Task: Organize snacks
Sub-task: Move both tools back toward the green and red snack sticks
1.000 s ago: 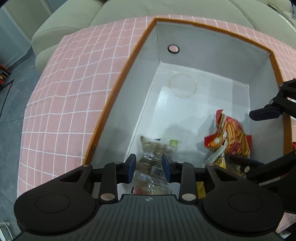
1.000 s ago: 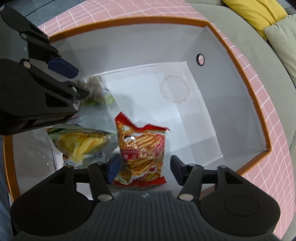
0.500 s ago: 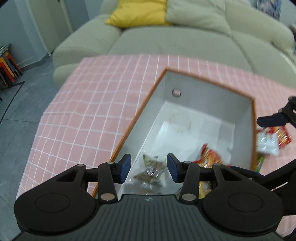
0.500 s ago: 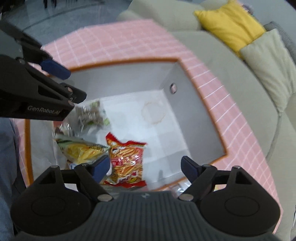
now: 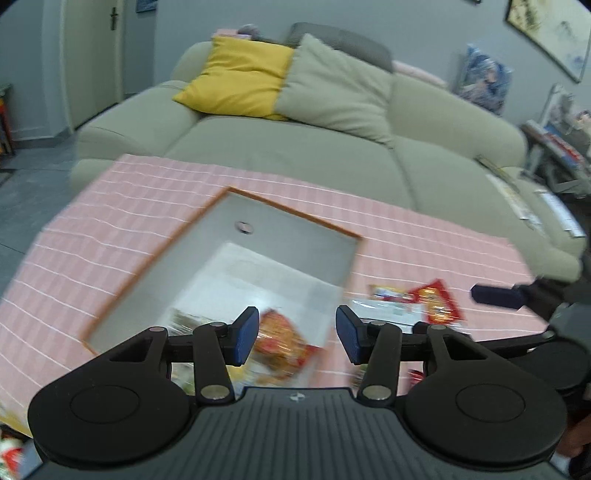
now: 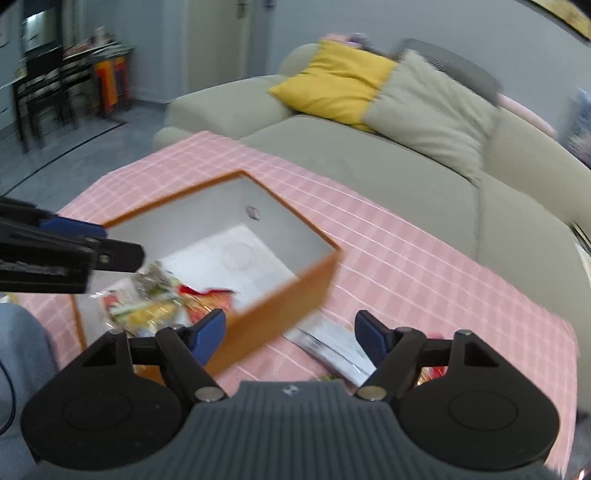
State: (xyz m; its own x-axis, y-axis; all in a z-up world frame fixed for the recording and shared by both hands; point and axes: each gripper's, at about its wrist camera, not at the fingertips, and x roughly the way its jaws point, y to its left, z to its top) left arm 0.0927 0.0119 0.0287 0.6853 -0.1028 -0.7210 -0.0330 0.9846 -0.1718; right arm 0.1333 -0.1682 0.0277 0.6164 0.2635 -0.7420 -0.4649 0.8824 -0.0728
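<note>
A pink checked cloth (image 5: 110, 229) covered the tabletop (image 6: 424, 266). Beyond its far edge sat a grey-green sofa (image 5: 295, 147), a yellow cushion (image 5: 240, 77) propped against its back and a grey-green cushion (image 5: 332, 85) just to the right, touching it. Far left, a pale door (image 5: 92, 55) stood shut. Dark chairs (image 6: 40, 85) blurred at the far left, grey floor (image 6: 74, 155) below them. A framed picture (image 5: 550, 29) hung far right.
</note>
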